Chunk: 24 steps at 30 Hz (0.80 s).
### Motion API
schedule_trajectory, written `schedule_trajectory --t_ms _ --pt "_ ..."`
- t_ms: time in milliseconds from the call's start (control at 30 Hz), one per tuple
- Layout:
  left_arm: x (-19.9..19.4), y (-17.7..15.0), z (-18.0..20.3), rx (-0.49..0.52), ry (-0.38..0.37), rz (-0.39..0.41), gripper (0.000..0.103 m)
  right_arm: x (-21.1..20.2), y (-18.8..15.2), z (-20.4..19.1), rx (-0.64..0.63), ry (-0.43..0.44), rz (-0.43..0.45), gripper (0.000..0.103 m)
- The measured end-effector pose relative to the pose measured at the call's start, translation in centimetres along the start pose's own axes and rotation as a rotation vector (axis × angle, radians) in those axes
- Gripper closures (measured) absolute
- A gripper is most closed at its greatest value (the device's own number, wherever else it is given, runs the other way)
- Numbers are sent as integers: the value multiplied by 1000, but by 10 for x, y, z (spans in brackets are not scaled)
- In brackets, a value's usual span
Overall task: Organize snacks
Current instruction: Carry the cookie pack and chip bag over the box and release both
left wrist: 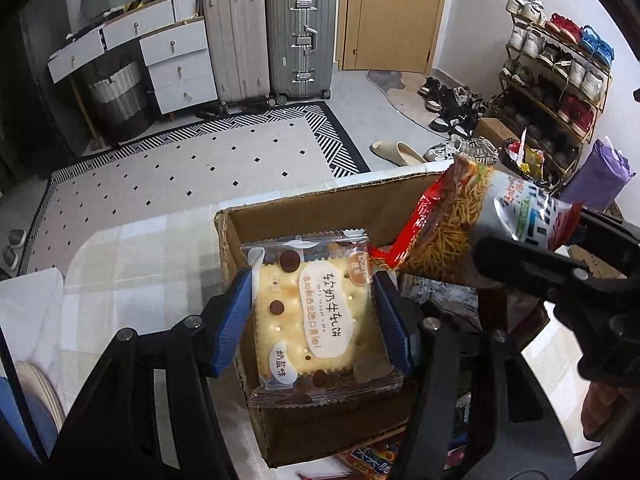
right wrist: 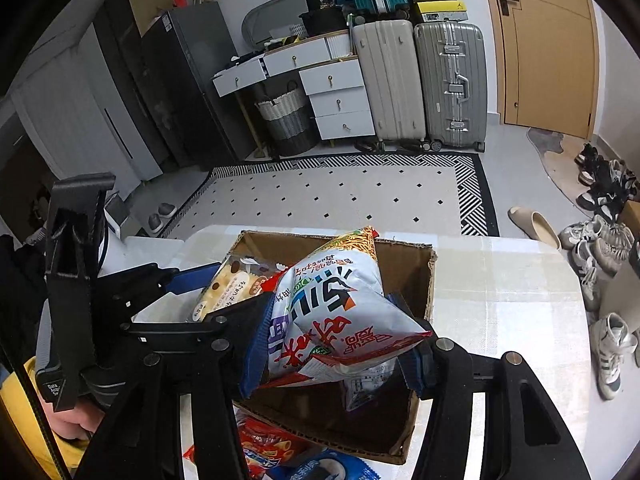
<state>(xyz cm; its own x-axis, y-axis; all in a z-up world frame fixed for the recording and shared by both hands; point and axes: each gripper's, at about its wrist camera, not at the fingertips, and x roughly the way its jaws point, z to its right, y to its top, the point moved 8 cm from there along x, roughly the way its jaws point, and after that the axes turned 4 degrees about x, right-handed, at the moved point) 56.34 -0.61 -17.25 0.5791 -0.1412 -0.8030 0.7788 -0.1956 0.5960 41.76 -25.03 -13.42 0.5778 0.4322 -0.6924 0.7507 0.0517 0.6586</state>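
My left gripper (left wrist: pixel 314 316) is shut on a clear-wrapped cracker pack (left wrist: pixel 316 320), its blue pads pressing both sides, held just over the open cardboard box (left wrist: pixel 280 212). My right gripper (right wrist: pixel 332 344) is shut on a white-and-red noodle-snack bag (right wrist: pixel 332 304), also above the box (right wrist: pixel 404 256). In the left wrist view that bag (left wrist: pixel 460 220) hangs at the right, over the box's right part. In the right wrist view the cracker pack (right wrist: pixel 232 284) shows at the left, in the other gripper. The box holds other packets, partly hidden.
The box stands on a pale checked tablecloth (right wrist: pixel 500 300). More snack packets (right wrist: pixel 272 448) lie on the table in front of the box. Beyond the table are a patterned rug (right wrist: pixel 340 196), suitcases (right wrist: pixel 448 84), drawers and a shoe rack (left wrist: pixel 560 80).
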Motion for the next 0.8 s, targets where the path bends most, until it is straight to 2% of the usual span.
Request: schedule_trajectory --t_ms 400,533,667,800 --pt "7 -16 8 12 -2 -23 45 8 -9 -9 -40 -30 -15 47" --pt "6 -18 11 18 -9 -40 45 10 -9 -5 -11 -25 -24 47" --pt "-8 -17 4 10 4 -8 45 12 -9 -5 0 -22 -30 47" --pt "-21 -20 -1 6 18 -1 37 16 -11 -9 11 -5 -48 47"
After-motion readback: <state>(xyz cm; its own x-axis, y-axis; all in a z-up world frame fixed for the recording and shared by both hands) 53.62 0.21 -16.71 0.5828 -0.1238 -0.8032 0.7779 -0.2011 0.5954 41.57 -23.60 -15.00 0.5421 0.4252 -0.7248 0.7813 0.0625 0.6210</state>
